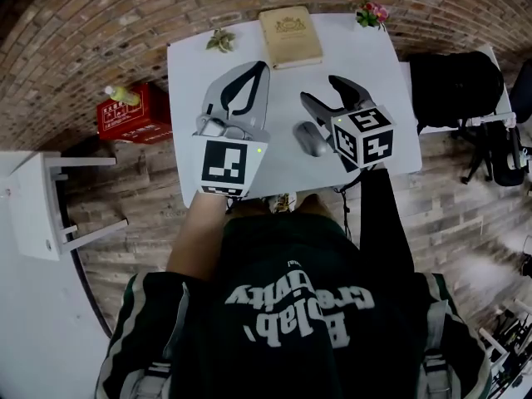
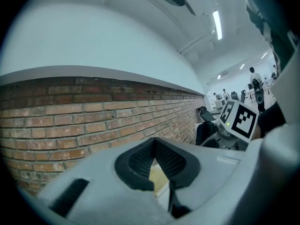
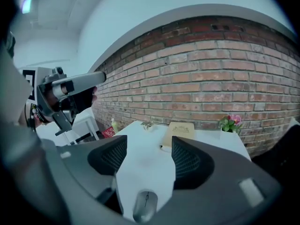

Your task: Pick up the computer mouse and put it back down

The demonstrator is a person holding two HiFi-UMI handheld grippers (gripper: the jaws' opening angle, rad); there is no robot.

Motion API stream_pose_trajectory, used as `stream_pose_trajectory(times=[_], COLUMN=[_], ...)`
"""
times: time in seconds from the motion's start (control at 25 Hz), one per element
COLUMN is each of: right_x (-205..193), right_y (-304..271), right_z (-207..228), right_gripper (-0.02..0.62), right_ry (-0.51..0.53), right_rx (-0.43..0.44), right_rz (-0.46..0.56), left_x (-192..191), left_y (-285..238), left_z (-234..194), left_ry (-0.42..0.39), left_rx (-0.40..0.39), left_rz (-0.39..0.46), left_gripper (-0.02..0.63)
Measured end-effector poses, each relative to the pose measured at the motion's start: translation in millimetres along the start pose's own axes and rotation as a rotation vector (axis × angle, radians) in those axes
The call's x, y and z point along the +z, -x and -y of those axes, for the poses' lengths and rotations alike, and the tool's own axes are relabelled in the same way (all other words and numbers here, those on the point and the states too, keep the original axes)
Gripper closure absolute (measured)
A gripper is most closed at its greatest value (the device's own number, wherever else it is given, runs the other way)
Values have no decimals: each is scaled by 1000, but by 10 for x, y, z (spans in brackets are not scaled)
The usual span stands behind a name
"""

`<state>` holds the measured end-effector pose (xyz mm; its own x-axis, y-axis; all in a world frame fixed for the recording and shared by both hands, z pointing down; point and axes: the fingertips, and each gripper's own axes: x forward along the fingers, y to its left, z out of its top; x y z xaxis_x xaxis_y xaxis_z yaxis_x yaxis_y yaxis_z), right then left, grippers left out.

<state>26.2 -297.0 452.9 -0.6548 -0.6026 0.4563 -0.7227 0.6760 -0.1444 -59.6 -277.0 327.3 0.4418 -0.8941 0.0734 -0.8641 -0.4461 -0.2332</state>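
On the white counter point(image 1: 284, 90), the grey computer mouse point(image 3: 145, 205) lies between my right gripper's point(image 3: 144, 156) spread fingers, clear only in that gripper's view; my left gripper's point(image 2: 153, 142) fingers meet, empty.

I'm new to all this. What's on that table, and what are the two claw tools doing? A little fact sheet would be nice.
table: white
mouse: grey, lying on the table's near side
right gripper: jaws apart, mouse low between them, not gripped
left gripper: jaws together, empty
far edge: book, pink flowers, small plant
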Motion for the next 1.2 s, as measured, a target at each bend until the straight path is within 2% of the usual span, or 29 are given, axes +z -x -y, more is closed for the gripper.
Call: stream_pose_trajectory(times=[0.32, 0.64, 1.0, 1.2], right_x=[-561, -1106, -1543, -1836], right_y=[-211, -352, -392, -383], right_z=[-14, -148, -27, -63], right_gripper=[288, 259, 230, 206], right_ry=[-35, -52, -23, -18], right_rx=[23, 67, -13, -12], right_rz=[-218, -412, -540, -622], left_x=[-86, -174, -311, -372], left_y=[-63, -104, -130, -132], left_z=[-4, 72, 77, 74], left_ry=[26, 55, 75, 88], left_rx=[-19, -53, -66, -72], left_rz=[-6, -10, -30, -40], left_gripper=[600, 600, 600, 600])
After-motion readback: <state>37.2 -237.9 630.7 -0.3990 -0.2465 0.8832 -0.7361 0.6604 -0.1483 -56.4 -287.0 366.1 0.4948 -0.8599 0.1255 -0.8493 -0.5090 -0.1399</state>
